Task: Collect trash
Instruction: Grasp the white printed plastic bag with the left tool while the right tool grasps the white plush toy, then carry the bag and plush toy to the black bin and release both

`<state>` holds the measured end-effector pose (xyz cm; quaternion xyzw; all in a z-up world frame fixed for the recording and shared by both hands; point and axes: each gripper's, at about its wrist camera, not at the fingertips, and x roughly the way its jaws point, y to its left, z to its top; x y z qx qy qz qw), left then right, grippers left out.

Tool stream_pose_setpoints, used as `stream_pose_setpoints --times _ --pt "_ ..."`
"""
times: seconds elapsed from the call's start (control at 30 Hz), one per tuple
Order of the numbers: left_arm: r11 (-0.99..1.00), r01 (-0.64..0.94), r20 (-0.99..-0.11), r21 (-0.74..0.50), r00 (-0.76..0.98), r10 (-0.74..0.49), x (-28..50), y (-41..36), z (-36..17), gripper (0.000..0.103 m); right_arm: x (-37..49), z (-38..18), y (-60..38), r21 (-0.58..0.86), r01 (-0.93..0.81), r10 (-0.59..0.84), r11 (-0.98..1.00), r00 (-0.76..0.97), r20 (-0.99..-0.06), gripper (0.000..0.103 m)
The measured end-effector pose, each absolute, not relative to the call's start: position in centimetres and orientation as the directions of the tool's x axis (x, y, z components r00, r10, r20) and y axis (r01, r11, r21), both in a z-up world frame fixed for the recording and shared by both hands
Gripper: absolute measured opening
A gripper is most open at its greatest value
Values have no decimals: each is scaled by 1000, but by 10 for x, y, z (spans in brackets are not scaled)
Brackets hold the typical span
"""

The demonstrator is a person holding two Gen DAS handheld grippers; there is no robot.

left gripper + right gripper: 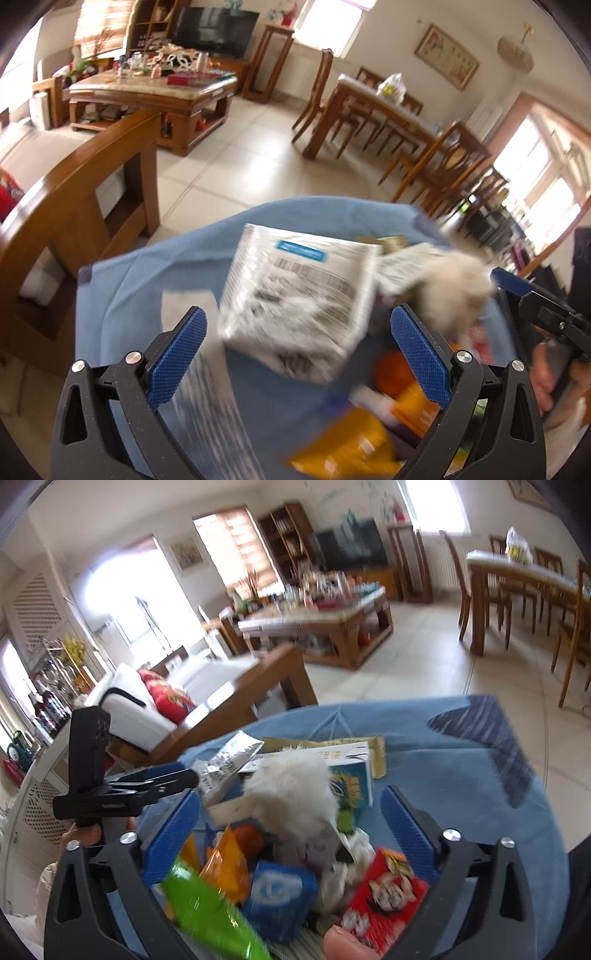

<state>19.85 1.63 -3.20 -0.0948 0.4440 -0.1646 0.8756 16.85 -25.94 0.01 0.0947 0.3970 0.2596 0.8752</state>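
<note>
Left gripper [297,334]: fingers spread wide at the bottom of the left view, nothing between the pads; a blurred white packet [299,295] sits in mid-frame between and beyond them, contact not clear.
Right gripper [291,814]: fingers wide apart at the bottom of the right view, holding nothing; the trash pile lies between and below them.
Trash: heaped on a blue cloth [443,746] in the lower half of both views. In the right view: white fluffy ball [291,794] in the centre, green wrapper [207,912] lower left, orange wrapper [225,864] above it, blue packet [277,890] lower centre, red packet [384,897] lower right, crumpled tissue [351,856] between them, carton [351,775] behind the ball.
Surface: the cloth is creased, darker patch at its upper right.
Floor: pale tiles [236,162] beyond the cloth.
Room: wooden sofa arm [74,192] at left; coffee table [155,96] cluttered, upper left; TV [216,31] at top; dining table [388,110] and chairs at right; bright windows.
</note>
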Motion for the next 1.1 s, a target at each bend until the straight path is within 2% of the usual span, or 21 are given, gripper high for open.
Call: stream_pose_setpoints --times 0.17,0.2,0.23,0.3,0.37,0.43,0.6,0.83,1.1 --pt "924 220 -758 -312 530 -382 216 11 -45 95 178 -19 -238 378 -394 537 838 471 -700 63" --pt "924 227 -752 -309 536 -383 217 6 -45 87 177 -20 -235 379 -400 542 834 463 -702 55" --pt "922 228 -752 -312 533 -387 218 8 -43 85 175 -19 -234 379 -400 541 834 465 -701 51" --pt "921 219 -751 -322 534 -389 218 11 -42 58 170 -15 -233 358 -401 526 844 484 -699 47" --pt "913 220 -745 -343 528 -408 216 14 -44 42 165 -15 -234 342 -406 517 848 490 -702 44" --pt "907 215 -738 -362 528 -420 212 17 -46 32 162 -13 -234 342 -412 522 845 490 -699 43" --pt "904 218 -737 -369 523 -427 201 15 -44 12 152 -6 -247 373 -406 546 834 515 -661 43" --pt "890 232 -708 -392 542 -452 168 14 -26 7 124 18 -281 474 -404 620 783 579 -530 43" --pt "903 232 -667 -361 613 -424 133 11 9 6 97 21 -321 531 -389 642 753 615 -459 43"
